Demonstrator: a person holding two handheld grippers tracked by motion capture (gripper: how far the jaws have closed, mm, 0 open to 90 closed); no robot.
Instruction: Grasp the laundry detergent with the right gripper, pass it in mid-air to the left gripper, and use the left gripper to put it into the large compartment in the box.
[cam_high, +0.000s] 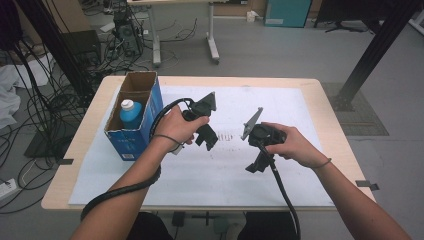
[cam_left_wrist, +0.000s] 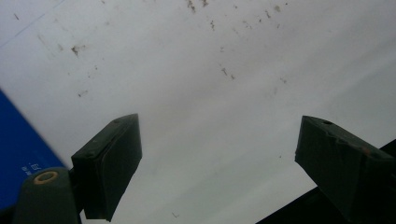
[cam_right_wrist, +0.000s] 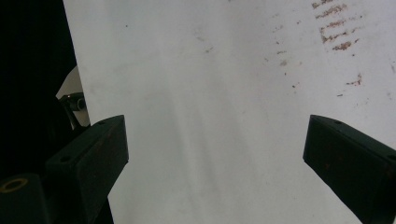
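Two grippers over the white mat — both empty.
Left gripper and right gripper gape wide; nearby, left of them, a blue, white-capped bottle stands upright inside the open blue box.

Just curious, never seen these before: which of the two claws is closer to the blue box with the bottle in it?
The left claw, held just right of the blue box. The right claw sits farther over, across the white sheet.
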